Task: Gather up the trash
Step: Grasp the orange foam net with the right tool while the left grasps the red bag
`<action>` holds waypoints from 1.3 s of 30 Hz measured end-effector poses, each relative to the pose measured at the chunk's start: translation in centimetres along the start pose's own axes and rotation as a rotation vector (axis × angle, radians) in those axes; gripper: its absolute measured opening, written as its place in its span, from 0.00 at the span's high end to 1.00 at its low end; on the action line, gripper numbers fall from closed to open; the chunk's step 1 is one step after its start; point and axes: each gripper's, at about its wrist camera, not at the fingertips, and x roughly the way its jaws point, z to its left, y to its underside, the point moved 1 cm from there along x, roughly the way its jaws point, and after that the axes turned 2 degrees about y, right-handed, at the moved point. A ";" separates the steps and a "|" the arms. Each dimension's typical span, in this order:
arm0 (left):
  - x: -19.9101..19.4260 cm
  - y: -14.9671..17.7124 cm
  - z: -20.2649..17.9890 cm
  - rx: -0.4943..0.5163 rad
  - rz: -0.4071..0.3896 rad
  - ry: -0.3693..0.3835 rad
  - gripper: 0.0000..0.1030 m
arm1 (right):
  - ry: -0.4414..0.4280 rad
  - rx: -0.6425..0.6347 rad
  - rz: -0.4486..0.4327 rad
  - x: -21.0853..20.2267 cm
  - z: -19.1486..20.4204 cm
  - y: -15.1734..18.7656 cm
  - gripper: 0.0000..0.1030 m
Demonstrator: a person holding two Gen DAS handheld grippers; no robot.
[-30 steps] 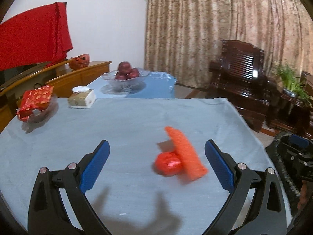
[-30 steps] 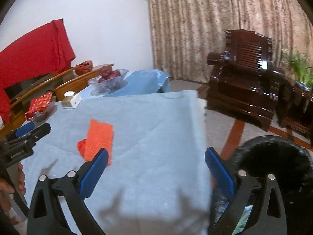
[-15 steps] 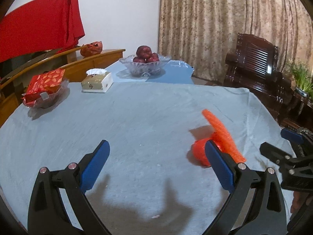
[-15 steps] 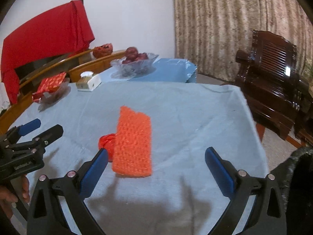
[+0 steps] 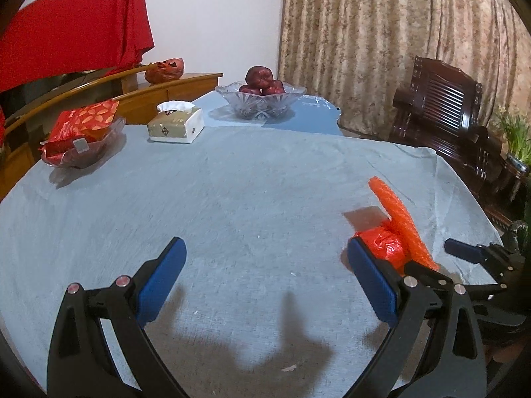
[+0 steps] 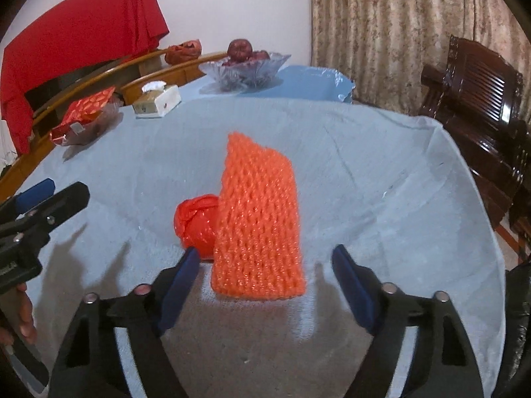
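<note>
The right gripper [image 6: 265, 262] has its jaws closing, with the near end of an orange foam net [image 6: 259, 222] between the 2 blue pads; the pads do not press on it yet, and a gap shows on each side. The net lies flat in the middle of the right wrist view, its far end pointing toward the top of the frame. A crumpled red wrapper [image 6: 195, 222] sits touching the net's left edge, just above the left pad. Both rest on a pale blue tablecloth [image 6: 381, 172].

The left gripper [image 5: 265, 265] has its jaws wide apart with nothing between them, only bare cloth. In its view the net [image 5: 398, 219] and the wrapper [image 5: 385, 245] lie at the lower right, just beyond the right pad. The right gripper's tips [image 5: 478, 255] show at the right edge of that frame.

Farther out, at the upper left of the left wrist view, stand a dish of red packets [image 5: 79, 132], a tissue box [image 5: 176, 126] and a glass bowl of dark red fruit [image 5: 262, 96]. A red cloth [image 5: 73, 30] hangs at the top left, patterned curtains [image 5: 381, 39] fill the upper right, and a dark wooden chair [image 5: 441, 106] stands at the right.
</note>
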 end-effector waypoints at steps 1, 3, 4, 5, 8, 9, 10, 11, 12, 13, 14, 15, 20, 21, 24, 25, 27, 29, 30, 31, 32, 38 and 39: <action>0.1 0.0 0.0 -0.001 0.002 0.000 0.08 | -0.006 -0.002 0.012 0.3 0.1 0.0 0.35; 0.2 0.1 -0.1 -0.002 0.007 0.004 0.08 | -0.021 -0.002 0.027 0.6 0.0 0.1 0.43; 0.3 0.1 -0.2 -0.001 0.007 0.005 0.08 | -0.024 0.003 0.031 0.6 -0.1 0.1 0.49; 0.3 0.1 -0.2 0.000 0.008 0.008 0.08 | -0.032 0.011 0.034 0.6 -0.3 0.1 0.52; 0.5 0.0 -0.7 0.004 0.012 0.015 0.08 | -0.057 0.036 0.033 0.5 -0.8 0.1 0.72; 0.5 0.0 -0.9 0.005 0.013 0.017 0.08 | -0.063 0.039 0.031 0.4 -0.9 0.1 0.79; 0.5 0.0 -1.0 0.006 0.013 0.020 0.08 | -0.067 0.041 0.028 0.3 -1.1 0.1 0.86; 0.6 0.0 -1.3 0.007 0.014 0.026 0.08 | -0.071 0.040 0.024 0.1 -1.2 0.1 0.89; 0.7 0.0 -1.5 0.007 0.015 0.030 0.08 | -0.072 0.037 0.020 0.0 -1.3 0.0 0.89; 0.8 0.0 -1.7 0.007 0.016 0.034 0.08 | -0.070 0.031 0.010 -0.3 -1.4 -0.1 0.89; 0.9 -0.1 -2.1 0.007 0.016 0.041 0.08 | -0.066 0.024 0.001 -0.5 -1.5 -0.2 0.90; 0.9 -0.1 -2.4 0.008 0.016 0.048 0.08 | -0.061 0.017 -0.008 -0.8 -1.7 -0.3 0.90; 1.7 -0.3 -4.5 0.019 0.024 0.090 0.08 | -0.037 0.050 -0.027 -1.9 -3.9 -0.7 0.90; 1.9 -0.3 -4.8 0.023 0.025 0.097 0.08 | -0.033 0.060 -0.026 -2.0 -4.3 -0.7 0.90; 2.6 -0.3 -5.9 0.032 0.036 0.121 0.08 | -0.010 0.088 -0.024 -2.3 -5.9 -0.6 0.90; 2.8 -0.3 -6.2 0.033 0.040 0.126 0.08 | 0.001 0.096 -0.024 -2.4 -6.5 -0.5 0.90; 3.4 -0.3 -6.9 0.034 0.053 0.138 0.08 | 0.013 0.110 -0.023 -2.5 -7.4 -0.4 0.90; 4.1 -0.3 -7.5 0.035 0.067 0.144 0.08 | 0.025 0.123 -0.023 -2.7 -8.3 -0.3 0.90; 4.4 -0.3 -7.8 0.035 0.075 0.147 0.08 | 0.031 0.128 -0.023 -2.7 -8.7 -0.3 0.90; 4.7 -0.4 -8.1 0.034 0.082 0.150 0.08 | 0.034 0.132 -0.022 -2.7 -8.9 -0.3 0.90; 4.9 -0.4 -8.3 0.034 0.087 0.150 0.08 | 0.035 0.135 -0.022 -2.8 -9.1 -0.2 0.90; 6.7 -0.3 -9.5 0.039 0.137 0.149 0.11 | 0.037 0.135 -0.024 -2.9 -9.6 -0.2 0.90; 6.9 -0.2 -9.6 0.038 0.146 0.152 0.19 | 0.038 0.133 -0.024 -2.9 -9.6 -0.1 0.90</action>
